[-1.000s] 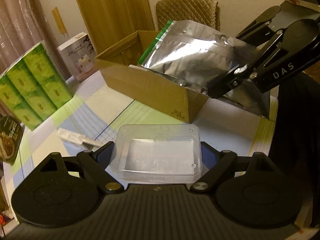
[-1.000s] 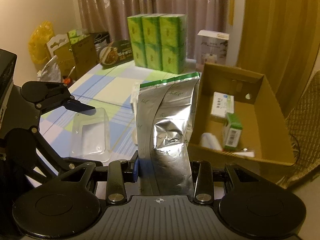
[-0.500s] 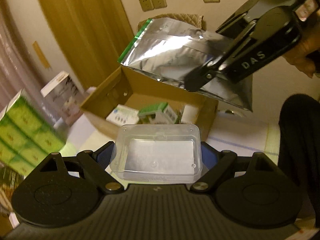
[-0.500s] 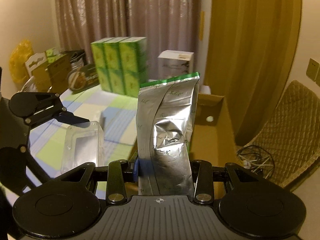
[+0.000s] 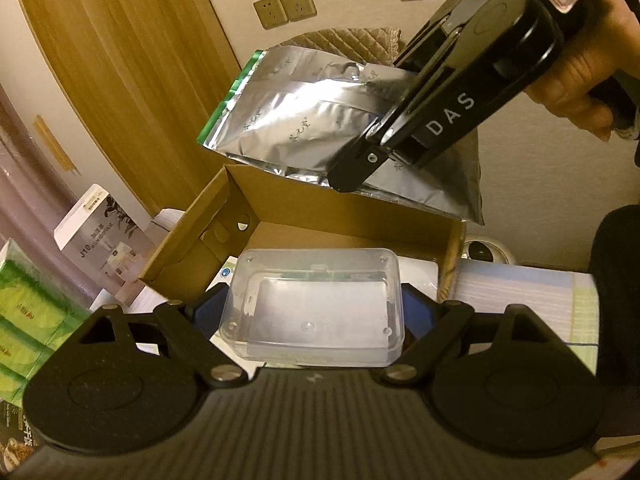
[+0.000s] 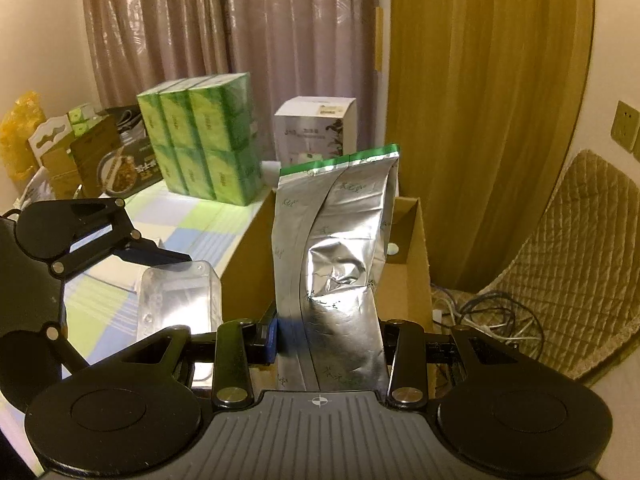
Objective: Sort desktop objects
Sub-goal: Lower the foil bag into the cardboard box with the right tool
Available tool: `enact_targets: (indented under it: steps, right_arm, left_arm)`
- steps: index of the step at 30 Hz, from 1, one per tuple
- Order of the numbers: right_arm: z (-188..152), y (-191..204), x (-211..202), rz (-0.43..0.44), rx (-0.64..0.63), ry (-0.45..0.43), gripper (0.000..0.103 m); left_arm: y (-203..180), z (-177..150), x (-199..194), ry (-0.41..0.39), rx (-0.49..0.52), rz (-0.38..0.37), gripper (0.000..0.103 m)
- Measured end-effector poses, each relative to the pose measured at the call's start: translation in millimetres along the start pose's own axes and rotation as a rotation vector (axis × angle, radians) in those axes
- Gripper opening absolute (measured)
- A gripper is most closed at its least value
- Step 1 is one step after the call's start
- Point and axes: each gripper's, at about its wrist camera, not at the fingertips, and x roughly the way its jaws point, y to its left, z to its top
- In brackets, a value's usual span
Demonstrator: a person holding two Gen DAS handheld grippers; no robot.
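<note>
Left gripper clamps a clear plastic box between its fingers, jaws closed to the box's width, holding it level over the near edge of an open carton on the checked table. Right gripper pinches a silver foil bag w/ a green top strip, jaws narrowed onto the bag's lower part; bag stands upright in the right wrist view, and in the left wrist view hangs tilted above the carton's far side, clear of the cardboard. Inside the carton, a white pack shows partly under the box. Bkgd: green tissue packs and a white box at the table's far edge, brown curtain and a quilted chair beyond.
</note>
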Motion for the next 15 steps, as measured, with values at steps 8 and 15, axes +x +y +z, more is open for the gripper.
enact_targets:
  steps: [8,15]
  right_arm:
    - [0,-16,15,0.001,0.027,0.011,0.036]
    - [-1,-22,17,0.0,0.035,0.017,0.036]
  left_arm:
    - [3,3,29,0.027,0.008,-0.021,0.086]
    - [0,2,45,0.034,0.013,-0.035,0.086]
